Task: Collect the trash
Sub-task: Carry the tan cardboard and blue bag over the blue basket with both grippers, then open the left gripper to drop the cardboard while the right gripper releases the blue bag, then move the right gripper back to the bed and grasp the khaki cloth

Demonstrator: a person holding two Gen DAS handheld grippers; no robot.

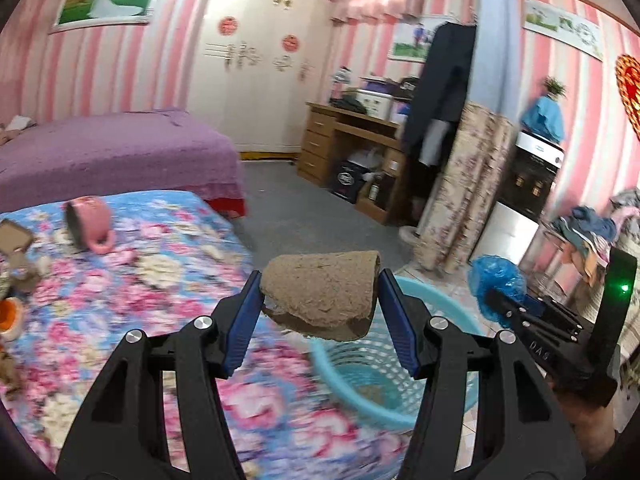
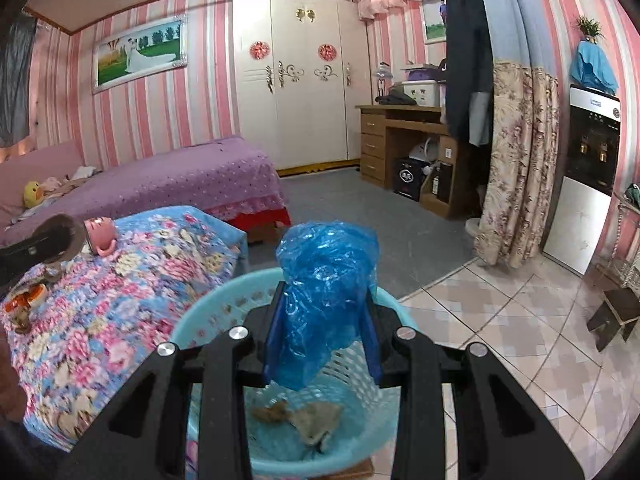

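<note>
My left gripper [image 1: 320,300] is shut on a torn piece of brown cardboard [image 1: 320,292] and holds it above the edge of the flowered table [image 1: 140,300], beside the light blue basket [image 1: 452,308]. My right gripper [image 2: 324,320] is shut on a crumpled blue plastic bag [image 2: 328,280] and holds it over the basket [image 2: 208,308]. It also shows in the left wrist view [image 1: 496,280]. Brown scraps [image 2: 308,420] lie in the basket's bottom.
On the table lie a tipped pink mug [image 1: 90,224], cardboard bits [image 1: 16,240] and an orange wrapper [image 1: 10,316]. A purple bed [image 2: 180,184], a wooden desk [image 2: 400,140], a floral curtain [image 2: 520,160], a water dispenser [image 2: 588,180] and a dark stool [image 2: 616,316] stand around.
</note>
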